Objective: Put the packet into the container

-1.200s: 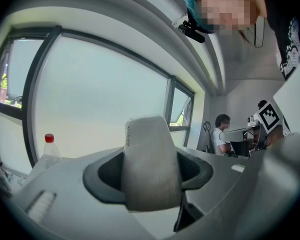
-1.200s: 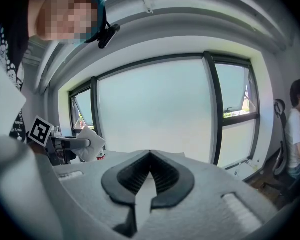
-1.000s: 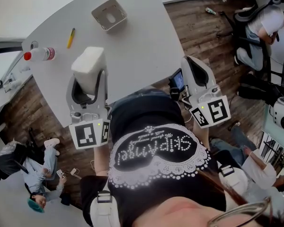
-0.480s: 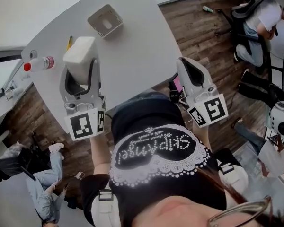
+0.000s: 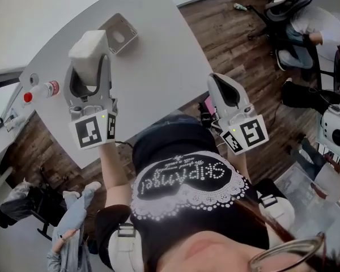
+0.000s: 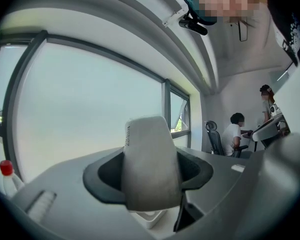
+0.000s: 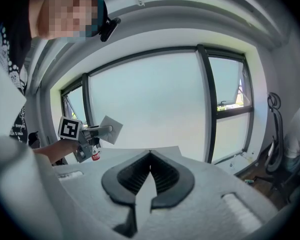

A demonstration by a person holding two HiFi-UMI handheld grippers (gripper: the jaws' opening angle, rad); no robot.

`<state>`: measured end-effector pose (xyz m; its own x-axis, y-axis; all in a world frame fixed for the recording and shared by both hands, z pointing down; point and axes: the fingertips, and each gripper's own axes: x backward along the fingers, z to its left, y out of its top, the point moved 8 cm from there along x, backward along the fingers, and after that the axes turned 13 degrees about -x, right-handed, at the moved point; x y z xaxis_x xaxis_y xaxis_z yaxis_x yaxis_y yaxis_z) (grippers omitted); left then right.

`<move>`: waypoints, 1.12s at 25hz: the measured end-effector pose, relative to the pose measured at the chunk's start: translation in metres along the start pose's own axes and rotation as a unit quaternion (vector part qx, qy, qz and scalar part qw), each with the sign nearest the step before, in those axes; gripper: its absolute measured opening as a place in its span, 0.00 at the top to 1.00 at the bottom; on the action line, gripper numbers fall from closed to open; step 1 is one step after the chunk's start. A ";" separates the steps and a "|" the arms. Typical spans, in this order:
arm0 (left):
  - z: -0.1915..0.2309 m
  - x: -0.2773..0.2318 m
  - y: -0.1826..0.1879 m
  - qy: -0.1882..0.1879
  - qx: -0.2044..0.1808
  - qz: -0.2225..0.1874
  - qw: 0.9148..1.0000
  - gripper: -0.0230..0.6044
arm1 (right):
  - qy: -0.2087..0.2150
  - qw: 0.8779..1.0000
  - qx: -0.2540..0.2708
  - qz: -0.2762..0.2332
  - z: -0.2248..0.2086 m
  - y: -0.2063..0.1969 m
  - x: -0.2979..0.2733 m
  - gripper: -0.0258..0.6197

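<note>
A white packet is clamped upright between the jaws of my left gripper, held above the grey table. The container, a small square white tub, sits on the table just right of and beyond the packet. In the left gripper view the packet fills the gap between the jaws and the container's rim shows below it. My right gripper is shut with nothing in it, off the table's near right edge. In the right gripper view the left gripper and the packet show at the left.
A clear bottle with a red cap lies at the table's left end, left of my left gripper. A person sits on an office chair at the far right, and another person is on the wooden floor at the lower left.
My left gripper has carried the packet forward over the table, from beside the bottle to right beside the container. The right gripper has barely moved.
</note>
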<state>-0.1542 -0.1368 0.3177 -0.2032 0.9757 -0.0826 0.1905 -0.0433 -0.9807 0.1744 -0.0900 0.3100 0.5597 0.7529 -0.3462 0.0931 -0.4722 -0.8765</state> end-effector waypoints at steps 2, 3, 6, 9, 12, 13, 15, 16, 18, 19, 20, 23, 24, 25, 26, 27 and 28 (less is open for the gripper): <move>0.002 -0.011 -0.004 -0.003 -0.001 -0.001 1.000 0.53 | -0.003 1.000 -0.003 0.003 -0.001 0.000 -0.001 0.97; 0.003 -0.016 -0.007 -0.005 -0.002 -0.003 1.000 0.53 | -0.005 1.000 -0.004 0.005 -0.002 -0.001 -0.002 0.97; 0.003 -0.033 -0.018 -0.012 -0.001 -0.006 1.000 0.53 | -0.008 1.000 -0.006 0.012 -0.003 -0.001 -0.005 0.97; 0.005 -0.046 -0.035 -0.013 0.009 0.007 1.000 0.53 | -0.007 1.000 -0.007 0.015 -0.002 -0.003 -0.010 0.97; 0.007 -0.057 -0.052 -0.007 0.026 0.029 0.999 0.53 | -0.005 1.000 -0.008 0.019 -0.001 -0.004 -0.014 0.97; 0.008 -0.060 -0.055 -0.003 0.032 0.038 0.999 0.53 | -0.005 1.000 -0.009 0.021 -0.001 -0.005 -0.015 0.97; 0.008 -0.066 -0.061 -0.001 0.039 0.047 0.998 0.53 | -0.007 1.000 -0.010 0.022 -0.001 -0.005 -0.016 0.97; 0.007 -0.069 -0.065 -0.005 0.041 0.049 0.998 0.53 | -0.008 1.000 -0.011 0.023 -0.001 -0.005 -0.017 0.97; 0.006 -0.076 -0.074 -0.014 0.042 0.054 0.998 0.53 | -0.008 1.000 -0.011 0.025 -0.002 -0.006 -0.018 0.97; 0.006 -0.079 -0.080 -0.017 0.041 0.059 0.997 0.53 | -0.006 1.000 -0.011 0.025 -0.001 -0.006 -0.020 0.97; 0.005 -0.082 -0.086 -0.020 0.040 0.065 0.997 0.53 | -0.004 1.000 -0.011 0.026 -0.001 -0.007 -0.021 0.97; 0.000 -0.092 -0.100 -0.037 0.036 0.086 0.995 0.53 | 0.000 0.999 -0.013 0.030 -0.001 -0.007 -0.023 0.97; -0.002 -0.094 -0.102 -0.042 0.037 0.091 0.994 0.53 | 0.000 0.999 -0.014 0.031 -0.001 -0.007 -0.024 0.97; -0.003 -0.097 -0.104 -0.047 0.040 0.095 0.994 0.53 | 0.000 0.999 -0.014 0.032 -0.001 -0.007 -0.024 0.97; -0.003 -0.099 -0.106 -0.051 0.044 0.098 0.993 0.53 | 0.000 0.999 -0.015 0.032 -0.001 -0.007 -0.025 0.97; -0.004 -0.102 -0.108 -0.052 0.048 0.102 0.992 0.53 | 0.000 0.999 -0.015 0.032 -0.001 -0.006 -0.026 0.97; -0.004 -0.103 -0.111 -0.052 0.051 0.105 0.992 0.53 | 0.000 0.999 -0.015 0.032 -0.001 -0.006 -0.026 0.97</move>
<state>-0.1504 -0.2320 0.4356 -0.2684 0.9154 -0.3000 0.1429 -0.2701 -0.9522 0.1599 -0.1069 0.3244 0.5653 0.7205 -0.4017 0.0811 -0.5332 -0.8421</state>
